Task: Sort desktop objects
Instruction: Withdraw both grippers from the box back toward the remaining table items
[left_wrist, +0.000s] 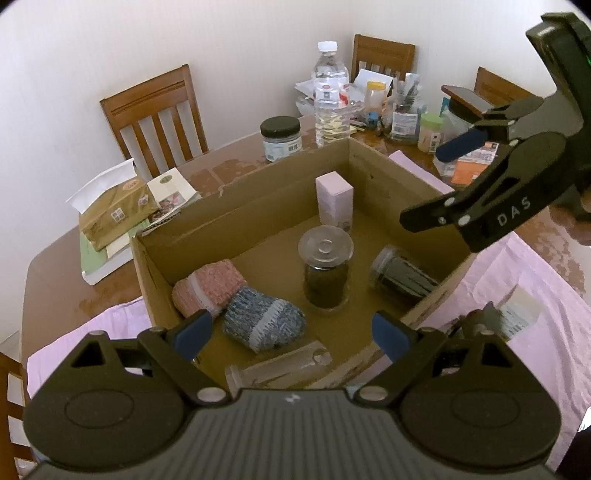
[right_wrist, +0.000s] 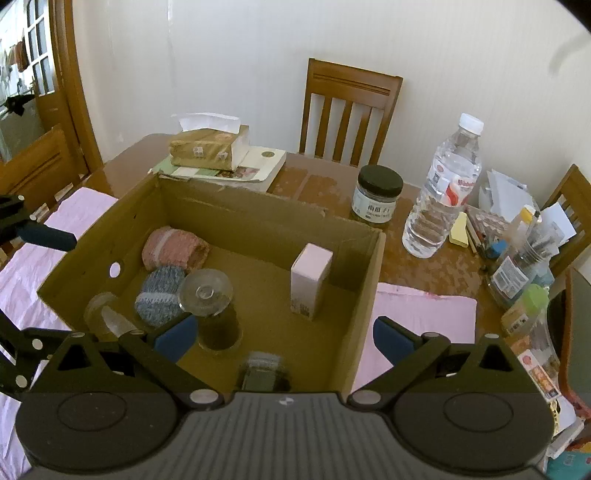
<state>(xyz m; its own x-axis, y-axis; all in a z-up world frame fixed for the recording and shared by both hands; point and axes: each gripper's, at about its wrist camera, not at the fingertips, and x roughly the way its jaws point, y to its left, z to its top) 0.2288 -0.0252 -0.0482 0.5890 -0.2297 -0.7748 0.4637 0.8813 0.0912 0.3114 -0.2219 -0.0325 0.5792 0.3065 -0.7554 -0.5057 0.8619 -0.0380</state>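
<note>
An open cardboard box stands on the table. It holds an upright pink carton, a glass-lidded jar standing in the middle, a dark jar on its side, a pink knitted roll, a blue knitted roll and a clear glass piece lying by the near wall. My left gripper hangs open over the box's near edge, with nothing between its pads. My right gripper is open wide above the box. The dark jar lies blurred below it, untouched.
A pink cloth lies under the box. Behind it stand a black-lidded jar and a water bottle. A tissue pack rests on books at the far left. Cluttered bottles and papers fill the right side. Wooden chairs ring the table.
</note>
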